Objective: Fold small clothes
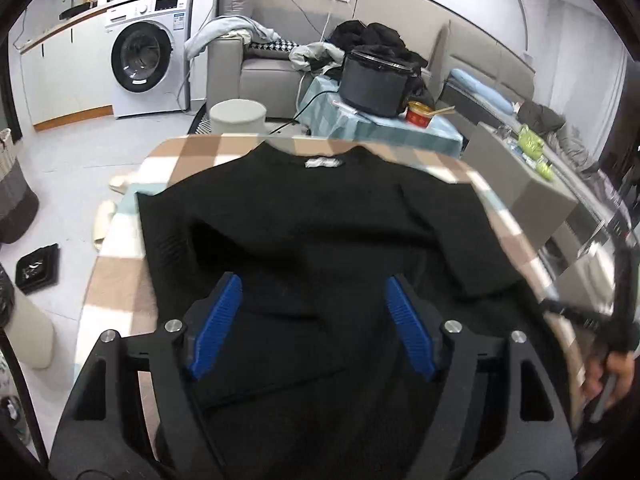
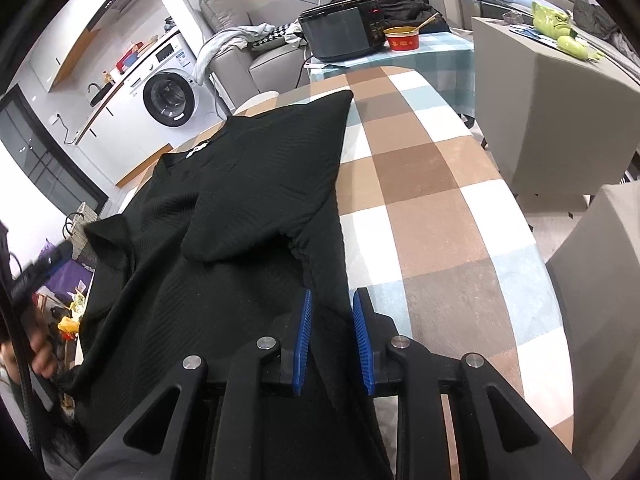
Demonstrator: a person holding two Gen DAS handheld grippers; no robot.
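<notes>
Fingers of the left gripper stand wide and empty above a black knit top on the checked bench.
The right gripper has narrowed on the top's side edge, its sleeve already folded inward; the next fold likely needs matching edges drawn over evenly, without dragging the cloth.

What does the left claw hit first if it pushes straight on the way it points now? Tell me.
Most likely the black ribbed knit sweater spread on the checked brown, white and blue tablecloth. The left claw stands open and empty, angled down at the sweater's middle; depth is unclear.
</notes>
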